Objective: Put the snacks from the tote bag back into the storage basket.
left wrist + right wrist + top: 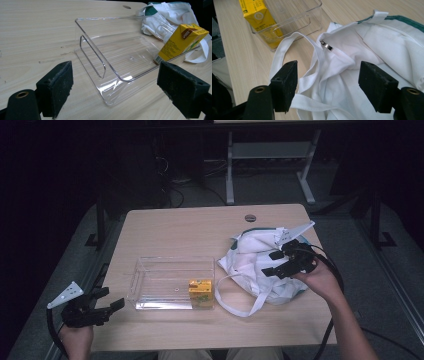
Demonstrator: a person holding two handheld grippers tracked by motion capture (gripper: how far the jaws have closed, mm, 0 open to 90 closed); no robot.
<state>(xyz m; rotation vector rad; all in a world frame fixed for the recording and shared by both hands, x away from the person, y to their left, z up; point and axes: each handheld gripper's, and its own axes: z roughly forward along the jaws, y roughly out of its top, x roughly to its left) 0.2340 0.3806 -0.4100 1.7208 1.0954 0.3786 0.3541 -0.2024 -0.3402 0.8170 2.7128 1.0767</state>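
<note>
Table [190, 227]: light wood top, 1 round hole near the far edge

Cloth bag [257, 265]: white with green trim, lying crumpled on the right half of the table; 1 long white strap [235, 307] loops out toward the near edge, just right of the bin. In the right gripper view a small metal clip [327, 45] shows at the bag's mouth

Clear plastic bin [172, 282]: open-topped, near the middle of the table, just left of the bag

Yellow drink carton [200, 291]: 1 only, standing inside the bin at its near right corner, against the wall closest to the bag

Right gripper [280, 262]: held over the bag's right side, jaws parted about halfway; bag folds lie below and between the pads [285, 83], nothing pinched

Left gripper [107, 300]: held off the table's near left corner, pointing at the bin, jaws wide apart and holding nothing
</note>
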